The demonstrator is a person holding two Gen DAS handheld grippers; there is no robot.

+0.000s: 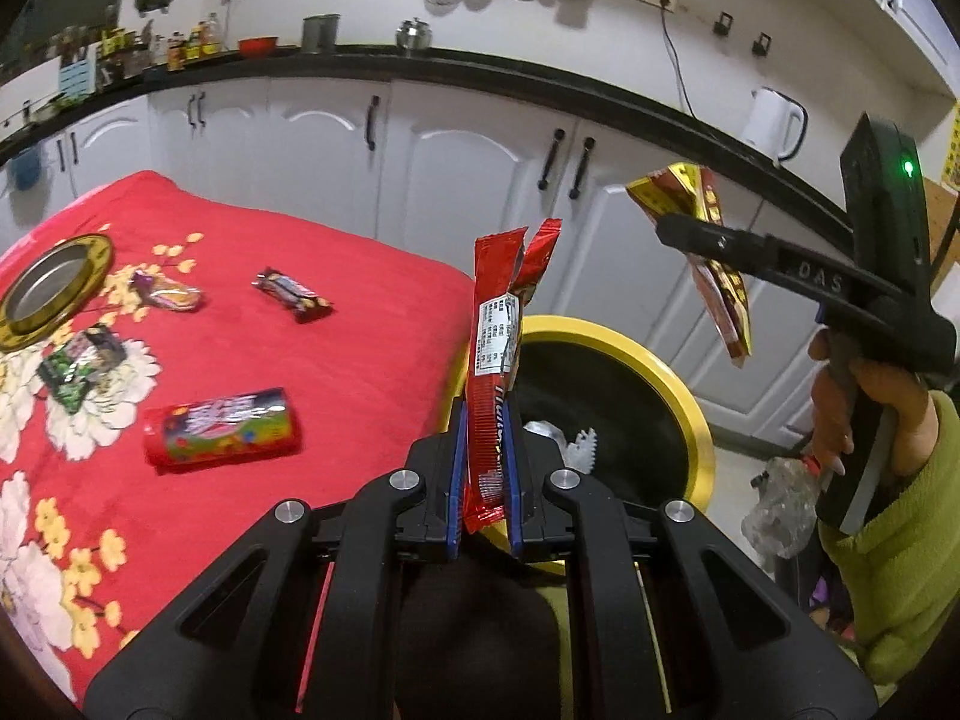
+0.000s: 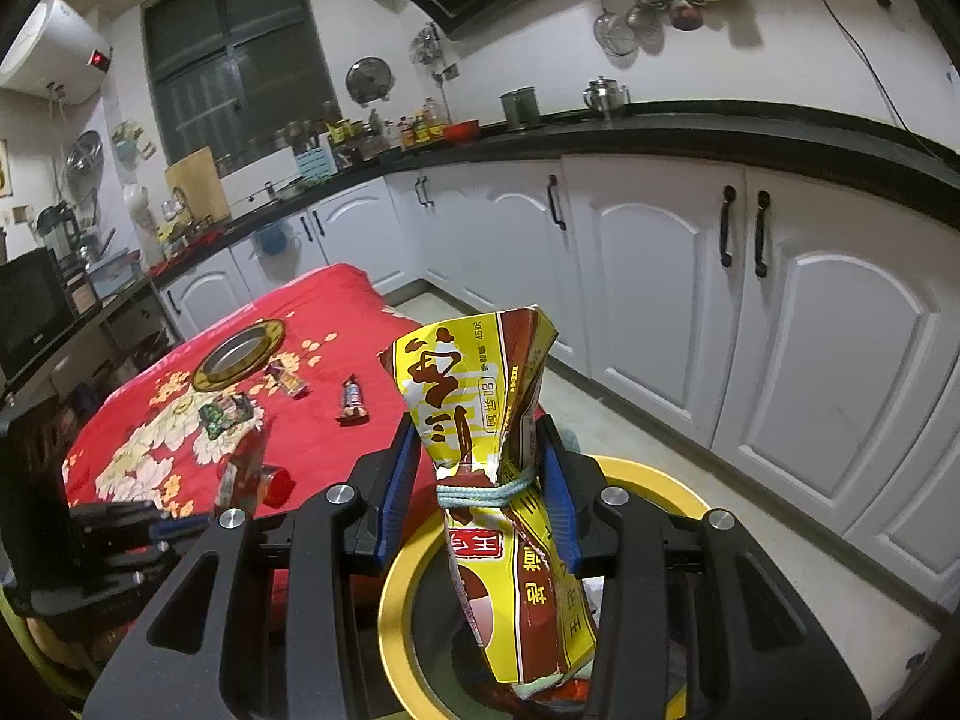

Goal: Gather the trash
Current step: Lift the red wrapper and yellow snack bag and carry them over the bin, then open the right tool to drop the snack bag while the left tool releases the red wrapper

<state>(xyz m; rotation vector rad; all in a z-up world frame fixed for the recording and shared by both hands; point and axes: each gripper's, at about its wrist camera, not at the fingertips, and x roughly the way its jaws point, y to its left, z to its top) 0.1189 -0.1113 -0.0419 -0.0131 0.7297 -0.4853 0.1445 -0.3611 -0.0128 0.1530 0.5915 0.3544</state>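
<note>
Right now my left gripper (image 1: 485,468) is clamped tight on a long, narrow red foil wrapper (image 1: 498,360), its blue-lined jaws pressing the lower part flat while the torn top stands upright above them. Just behind and below that wrapper is the round bin with a yellow rim and black inside (image 1: 678,384), standing on the floor beside the table with the red flowered cloth (image 1: 360,324); some crumpled pale scraps lie in it.

My right gripper (image 2: 480,483) is closed on a yellow and brown crinkled snack bag (image 2: 480,408), pinched at its waist where a pale blue cord (image 2: 480,492) is tied round it. The bag's lower half hangs over the same bin (image 2: 396,588), and its top flares out above the jaws. From the left camera I see that gripper (image 1: 684,231) off to the right, held by my hand (image 1: 840,414) in a green sleeve, with the bag (image 1: 714,276) dangling.

On the cloth, well apart from both grippers, lie a red tube-shaped sweet packet (image 1: 222,435), a dark small bar wrapper (image 1: 294,295), a green and black wrapper (image 1: 81,366), a small pinkish wrapper (image 1: 168,294), and a round metal dish with a gold rim (image 1: 54,288).
</note>
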